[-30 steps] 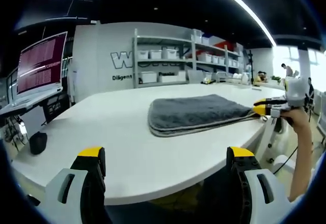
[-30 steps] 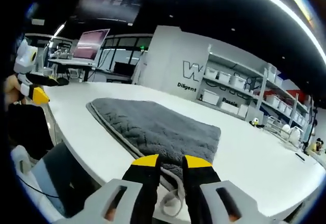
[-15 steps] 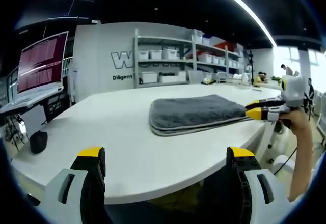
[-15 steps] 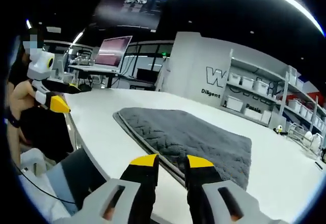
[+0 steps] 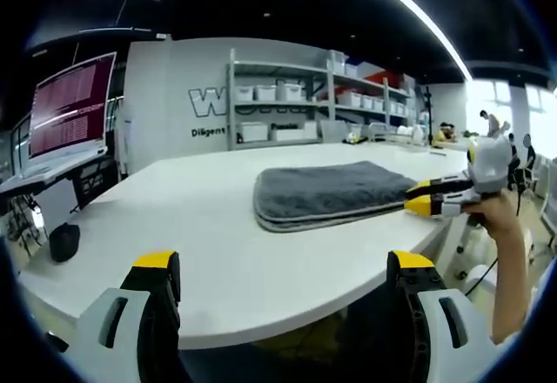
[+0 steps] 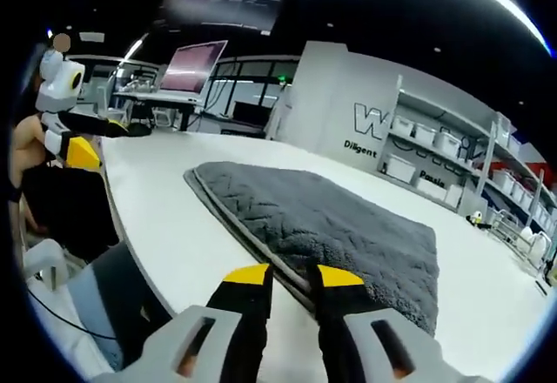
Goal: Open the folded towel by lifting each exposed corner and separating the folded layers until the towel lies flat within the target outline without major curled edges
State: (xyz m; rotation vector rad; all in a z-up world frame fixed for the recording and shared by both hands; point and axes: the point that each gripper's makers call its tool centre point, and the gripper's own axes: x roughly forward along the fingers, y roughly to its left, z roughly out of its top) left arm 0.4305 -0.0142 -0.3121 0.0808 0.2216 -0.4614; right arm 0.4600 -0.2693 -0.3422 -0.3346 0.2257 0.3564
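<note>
A grey towel (image 5: 335, 191), folded in layers, lies flat on the white table (image 5: 200, 226). My left gripper (image 5: 284, 261) hangs before the table's near edge with its jaws wide open and nothing between them. A hand holds my right gripper (image 5: 418, 202) at the towel's right corner. In the right gripper view that gripper (image 6: 293, 276) has its jaws a narrow gap apart, and the towel (image 6: 331, 222) edge runs toward that gap. The layers look undisturbed. The left gripper (image 6: 83, 151) shows far to the left, off the table (image 6: 165, 226).
A screen (image 5: 71, 109) glowing magenta stands at the left, and a small black object (image 5: 63, 244) sits on the table's left edge. White shelves with boxes (image 5: 287, 104) line the back wall. A person's forearm (image 5: 509, 261) rises at the right.
My right gripper has moved in along the towel's edge, from beyond its corner to over it. The towel and the left gripper have stayed put.
</note>
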